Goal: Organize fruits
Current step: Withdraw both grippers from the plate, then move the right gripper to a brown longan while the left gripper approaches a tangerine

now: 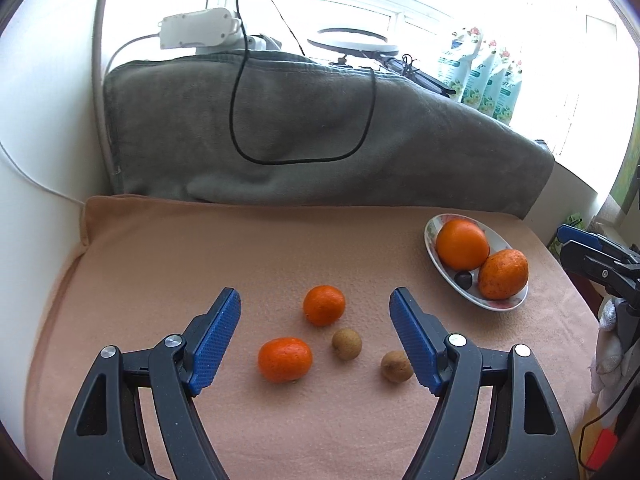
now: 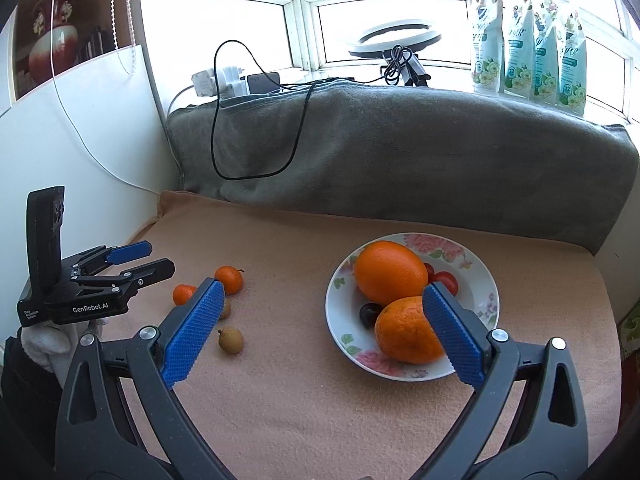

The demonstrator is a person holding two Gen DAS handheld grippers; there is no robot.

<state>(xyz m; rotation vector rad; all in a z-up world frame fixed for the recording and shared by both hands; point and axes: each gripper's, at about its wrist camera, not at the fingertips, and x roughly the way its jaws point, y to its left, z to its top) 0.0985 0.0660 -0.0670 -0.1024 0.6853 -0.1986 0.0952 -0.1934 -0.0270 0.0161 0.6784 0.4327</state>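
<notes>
Left gripper (image 1: 315, 322) hanging wide open, gripping nothing, over two tangerines (image 1: 285, 359) and two small brown fruits (image 1: 346, 344) sitting loose on peach blanket (image 1: 160, 264). Right gripper (image 2: 322, 326) also gaping empty, hovering near flowered plate (image 2: 478, 276) holding two oranges (image 2: 390, 273). Grey blanket (image 2: 400, 152) lying behind.

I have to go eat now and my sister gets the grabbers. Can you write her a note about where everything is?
Left gripper: open, empty, over the loose fruit.
Right gripper: open, empty, near the plate.
Done: two oranges, a dark fruit and small red ones on the plate.
Left: two mandarins and two small brown fruits on the peach blanket.
</notes>
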